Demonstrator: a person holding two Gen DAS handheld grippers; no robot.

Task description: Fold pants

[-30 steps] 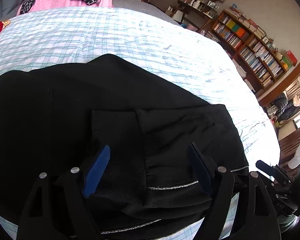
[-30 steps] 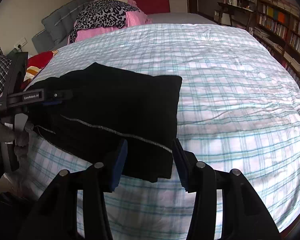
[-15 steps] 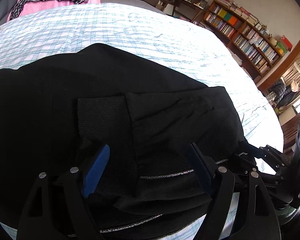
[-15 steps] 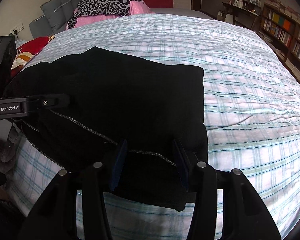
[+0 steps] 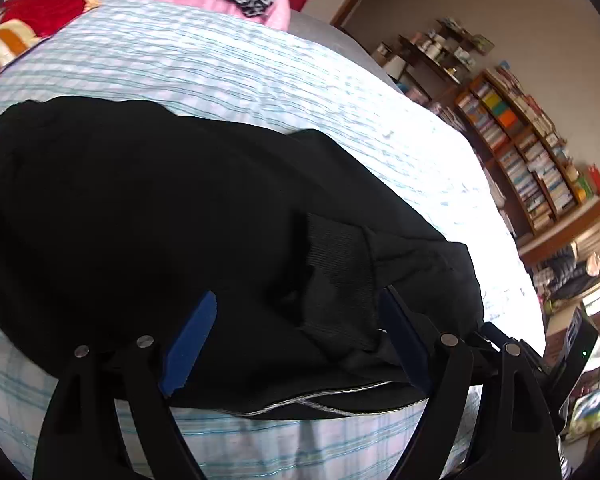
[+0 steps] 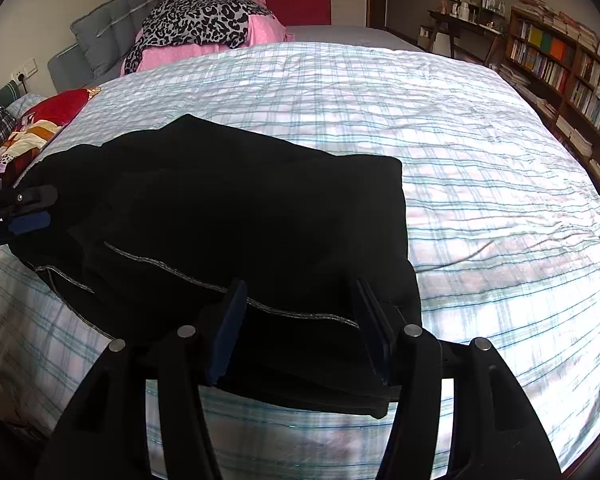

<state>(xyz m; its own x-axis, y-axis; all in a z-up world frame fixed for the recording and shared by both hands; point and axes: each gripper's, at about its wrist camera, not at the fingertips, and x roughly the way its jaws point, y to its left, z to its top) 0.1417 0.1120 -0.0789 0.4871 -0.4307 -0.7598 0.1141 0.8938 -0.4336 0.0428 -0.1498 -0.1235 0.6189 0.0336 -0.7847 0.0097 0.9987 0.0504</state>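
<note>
The black pants [image 6: 236, 216] lie in a thick folded pile near the front edge of the bed [image 6: 480, 160], on the checked blanket. That is a good spot — the bed is wide and flat, so the cloth can be spread and turned over without sliding off.

On the left side, the left gripper [image 5: 296, 344] hangs over the near edge of the pile. Its blue fingers [image 5: 190, 338] stand far apart and are opening, with cloth below them but none pinched. It looks let go, maybe because that corner is now laid where it should be.

In the middle, a thin silver line [image 6: 204, 282] runs along the hem, which shows where one layer ends on top of another.

On the right side, the right gripper [image 6: 300, 328] sits over the other near corner. Its jaws are opening too — the cloth lies between them but the pads do not squeeze it. I think the fold is nearly done.
</note>
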